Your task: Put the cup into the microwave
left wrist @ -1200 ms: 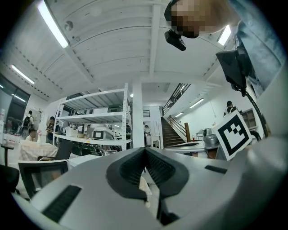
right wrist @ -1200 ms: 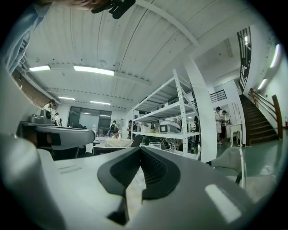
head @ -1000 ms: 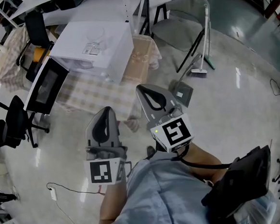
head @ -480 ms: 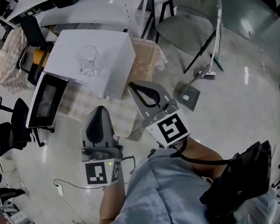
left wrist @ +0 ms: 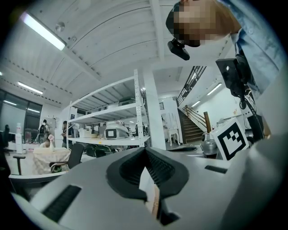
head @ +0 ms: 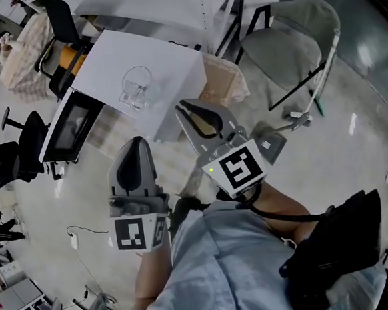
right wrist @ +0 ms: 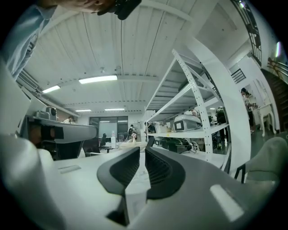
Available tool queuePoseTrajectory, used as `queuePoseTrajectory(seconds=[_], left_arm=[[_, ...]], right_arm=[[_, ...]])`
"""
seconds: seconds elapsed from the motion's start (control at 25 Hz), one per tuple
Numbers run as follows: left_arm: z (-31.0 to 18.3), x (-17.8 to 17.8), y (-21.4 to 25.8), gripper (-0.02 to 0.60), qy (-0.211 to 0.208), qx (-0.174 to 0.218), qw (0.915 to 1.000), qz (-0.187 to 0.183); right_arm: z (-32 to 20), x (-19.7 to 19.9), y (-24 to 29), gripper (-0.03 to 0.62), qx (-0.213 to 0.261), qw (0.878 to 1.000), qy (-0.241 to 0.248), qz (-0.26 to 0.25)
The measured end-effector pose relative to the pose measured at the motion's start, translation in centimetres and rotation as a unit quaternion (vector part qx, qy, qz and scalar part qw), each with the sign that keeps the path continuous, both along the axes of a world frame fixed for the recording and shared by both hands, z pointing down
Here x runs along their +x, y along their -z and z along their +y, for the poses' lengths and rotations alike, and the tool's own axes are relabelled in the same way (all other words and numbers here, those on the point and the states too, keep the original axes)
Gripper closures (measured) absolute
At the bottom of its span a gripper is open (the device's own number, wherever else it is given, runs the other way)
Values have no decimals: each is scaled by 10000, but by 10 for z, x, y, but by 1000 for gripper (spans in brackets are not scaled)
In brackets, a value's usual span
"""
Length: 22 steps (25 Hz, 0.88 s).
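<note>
In the head view a clear glass cup (head: 137, 88) stands on top of the white microwave (head: 173, 62). The microwave's dark-windowed door (head: 71, 127) hangs open at its left side. My left gripper (head: 134, 143) is held level just short of the microwave's near side, shut and empty. My right gripper (head: 183, 106) reaches beside the microwave's right corner, below and right of the cup, also shut with nothing in it. In the left gripper view the jaw tips of the left gripper (left wrist: 145, 150) meet. The right gripper view shows the right gripper (right wrist: 141, 152) with its jaws nearly touching.
A checked cloth (head: 115, 134) covers the table under the microwave. A cardboard box (head: 223, 82) sits to its right, and a grey folding chair (head: 286, 47) stands beyond that. Black office chairs (head: 10, 159) stand at the left. A cable and power strip (head: 74, 241) lie on the floor.
Both grippers have moved forward to the microwave, and the right one now reaches its right corner. Both stay shut. The cup has not moved.
</note>
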<state>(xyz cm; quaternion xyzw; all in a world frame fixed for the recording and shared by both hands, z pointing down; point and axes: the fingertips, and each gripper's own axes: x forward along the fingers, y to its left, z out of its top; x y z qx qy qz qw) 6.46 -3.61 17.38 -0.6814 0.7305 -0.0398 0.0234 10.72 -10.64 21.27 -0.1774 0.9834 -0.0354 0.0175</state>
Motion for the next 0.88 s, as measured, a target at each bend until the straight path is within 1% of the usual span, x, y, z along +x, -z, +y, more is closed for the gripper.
queuePoseTrajectory(seconds=[0.2, 0.32, 0.44, 0.6, 0.72, 0.88], left_arm=[[-3, -21, -7, 577, 195, 46, 9998, 44], [-6, -36, -13, 577, 195, 143, 9997, 32], [-11, -49, -22, 577, 117, 155, 9997, 123], [-18, -65, -32, 577, -34, 82, 9997, 237], [-24, -77, -35, 577, -165, 64, 9992, 367], [-27, -93, -39, 577, -269, -39, 9987, 425]], right_arm=[[-6, -22, -6, 577, 70, 9999, 137, 53], [-10, -33, -9, 577, 158, 9998, 102, 42], [-14, -40, -12, 577, 191, 9998, -58, 26], [-19, -47, -15, 577, 90, 9995, -296, 83], [-22, -52, -11, 576, 9, 9989, -470, 79], [-23, -57, 0, 576, 6, 9978, -664, 63]])
